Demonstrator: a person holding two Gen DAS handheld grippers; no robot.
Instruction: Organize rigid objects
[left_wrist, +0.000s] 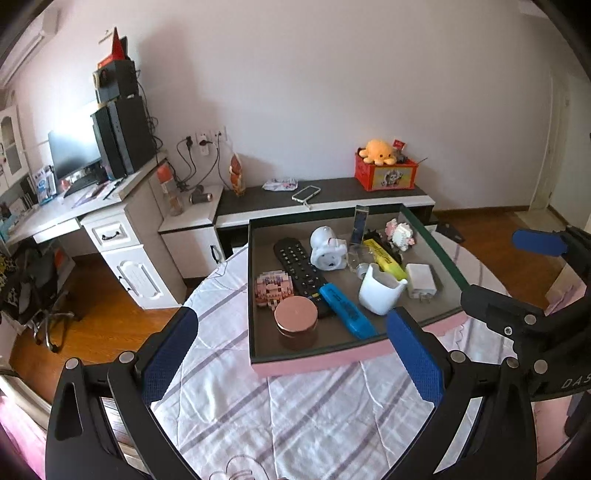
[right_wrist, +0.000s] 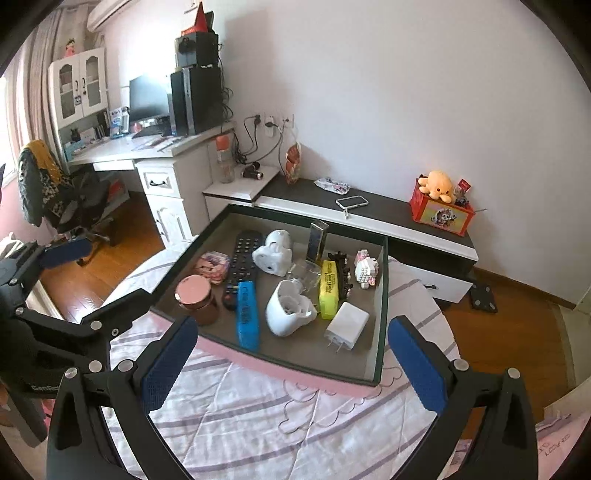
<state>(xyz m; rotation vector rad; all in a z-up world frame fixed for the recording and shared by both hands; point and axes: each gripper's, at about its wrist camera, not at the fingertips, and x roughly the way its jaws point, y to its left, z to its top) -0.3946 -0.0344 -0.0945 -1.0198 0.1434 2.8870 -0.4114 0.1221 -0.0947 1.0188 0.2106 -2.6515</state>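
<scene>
Home bedroom that doubles as a study. Bed with striped pink quilt (left_wrist: 280, 398) in the foreground, wood floor (right_wrist: 517, 332). White corner desk (right_wrist: 162, 147) carries a monitor (right_wrist: 147, 98) and black PC tower (right_wrist: 197, 99); office chair (right_wrist: 66, 195) draped with clothes. Low dark-topped cabinet (left_wrist: 332, 192) along the wall holds an orange octopus plush (left_wrist: 378, 150), red toy box (left_wrist: 386, 173), phone (left_wrist: 306, 194). Probably an air conditioner (right_wrist: 107, 11) at top, mostly cropped.

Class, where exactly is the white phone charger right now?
In both wrist views, the white phone charger lies inside the tray, near its right wall, beside the yellow highlighter and white cup.
</scene>
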